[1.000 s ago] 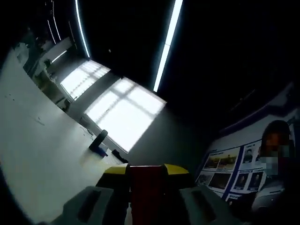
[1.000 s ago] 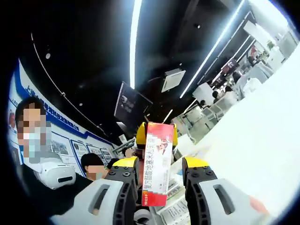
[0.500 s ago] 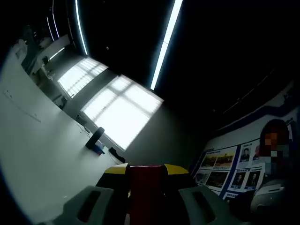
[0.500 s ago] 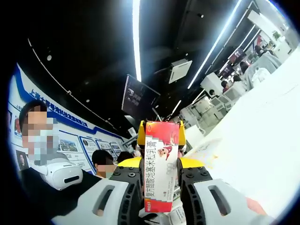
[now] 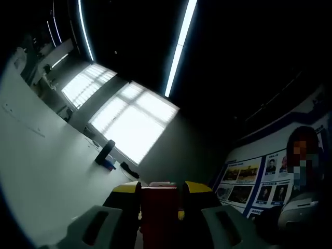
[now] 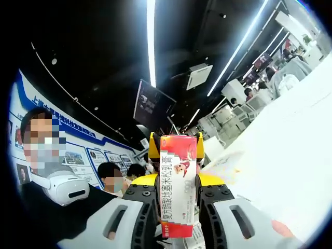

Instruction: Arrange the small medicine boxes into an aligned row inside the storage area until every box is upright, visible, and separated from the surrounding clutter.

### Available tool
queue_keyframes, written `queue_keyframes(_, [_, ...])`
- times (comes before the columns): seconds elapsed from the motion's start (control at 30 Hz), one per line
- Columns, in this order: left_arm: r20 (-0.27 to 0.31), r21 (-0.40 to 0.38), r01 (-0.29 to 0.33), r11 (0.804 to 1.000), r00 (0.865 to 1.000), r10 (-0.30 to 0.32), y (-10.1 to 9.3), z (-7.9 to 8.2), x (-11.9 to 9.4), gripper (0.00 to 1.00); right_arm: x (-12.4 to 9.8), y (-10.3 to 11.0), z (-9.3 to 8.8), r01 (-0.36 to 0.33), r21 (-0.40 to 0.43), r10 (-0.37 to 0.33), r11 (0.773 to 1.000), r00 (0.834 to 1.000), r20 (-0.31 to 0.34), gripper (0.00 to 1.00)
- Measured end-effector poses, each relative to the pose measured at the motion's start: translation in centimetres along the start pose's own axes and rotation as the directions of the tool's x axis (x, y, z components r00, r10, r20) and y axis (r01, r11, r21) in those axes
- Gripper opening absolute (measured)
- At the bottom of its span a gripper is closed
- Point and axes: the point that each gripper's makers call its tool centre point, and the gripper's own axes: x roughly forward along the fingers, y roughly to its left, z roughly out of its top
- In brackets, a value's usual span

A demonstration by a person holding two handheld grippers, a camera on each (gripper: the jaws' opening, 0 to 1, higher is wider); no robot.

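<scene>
In the right gripper view, my right gripper is shut on a long red-and-white medicine box that stands lengthwise between the yellow-tipped jaws and reaches past them. The other gripper's yellow tips show just behind the box's top. In the left gripper view, my left gripper is shut on a dark red medicine box, seen in shadow between its jaws. Both grippers point up toward the ceiling.
A white tabletop runs along the left of the left gripper view, with a small dark roll on it near bright windows. A white surface lies on the right of the right gripper view. Two people stand beside wall posters.
My right gripper's jaws have closed in against the red-and-white box, which now stands straight rather than tilted. The left gripper view has shifted slightly; its red box stays held.
</scene>
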Motion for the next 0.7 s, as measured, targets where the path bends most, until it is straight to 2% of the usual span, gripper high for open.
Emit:
queue_keyframes(0.17, [-0.009, 0.043, -0.006, 0.999, 1.0, 0.006, -0.2, 0.4, -1.0, 0.34, -0.1, 0.1, -0.4, 0.001, -0.008, -0.001, 1.0, 1.0, -0.008, 0.26])
queue_keyframes(0.3, [0.001, 0.076, -0.021, 0.997, 1.0, 0.021, -0.3, 1.1, -1.8, 0.41, -0.1, 0.0, -0.5, 0.023, -0.011, -0.023, 1.0, 1.0, -0.013, 0.26])
queue_keyframes(0.37, [-0.017, 0.106, -0.03, 0.994, 0.999, 0.032, -0.4, 1.1, -2.2, 0.41, -0.3, -0.2, -0.3, 0.024, -0.02, -0.025, 1.0, 1.0, -0.014, 0.26])
queue_keyframes(0.7, [-0.02, 0.21, -0.092, 0.973, 0.995, 0.098, 0.8, 4.0, -5.7, 0.41, -0.7, -0.6, -0.4, 0.039, -0.026, -0.04, 0.999, 0.999, -0.024, 0.26])
